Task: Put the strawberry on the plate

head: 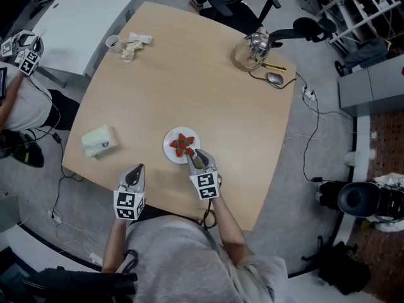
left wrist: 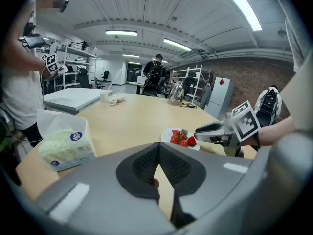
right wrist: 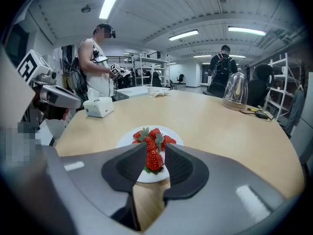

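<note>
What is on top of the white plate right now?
Several strawberries in a heap, plus one strawberry between the right gripper's jaws at the plate's near rim. The heap hides the plate's middle.

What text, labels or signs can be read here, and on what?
Nothing reads as words.
Tissue pack: blue round label, print too small.
White cabinet: red diamond sign, no words.
Left gripper and right gripper: square marker patterns only.
</note>
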Action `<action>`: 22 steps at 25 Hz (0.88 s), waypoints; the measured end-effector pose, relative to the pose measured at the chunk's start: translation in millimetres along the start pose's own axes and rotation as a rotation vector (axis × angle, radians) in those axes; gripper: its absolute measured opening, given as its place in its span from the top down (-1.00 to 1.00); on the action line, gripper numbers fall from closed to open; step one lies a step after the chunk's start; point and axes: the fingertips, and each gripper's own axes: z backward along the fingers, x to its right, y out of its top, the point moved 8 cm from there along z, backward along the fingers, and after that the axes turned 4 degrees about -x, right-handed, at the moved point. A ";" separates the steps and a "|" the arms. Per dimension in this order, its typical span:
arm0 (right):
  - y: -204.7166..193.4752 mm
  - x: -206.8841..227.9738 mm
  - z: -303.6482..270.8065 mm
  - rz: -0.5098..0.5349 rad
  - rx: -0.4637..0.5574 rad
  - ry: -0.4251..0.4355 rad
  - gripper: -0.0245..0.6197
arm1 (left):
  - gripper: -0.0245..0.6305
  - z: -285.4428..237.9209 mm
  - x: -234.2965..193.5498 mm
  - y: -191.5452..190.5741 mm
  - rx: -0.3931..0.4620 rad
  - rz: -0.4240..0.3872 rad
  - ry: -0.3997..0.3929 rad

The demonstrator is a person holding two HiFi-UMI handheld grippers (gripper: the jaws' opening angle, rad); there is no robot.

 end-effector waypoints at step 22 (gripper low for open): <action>-1.2 -10.2 86.3 -0.051 0.087 -0.136 0.90 | 0.86 35.4 41.3 3.7 0.091 -0.074 -0.086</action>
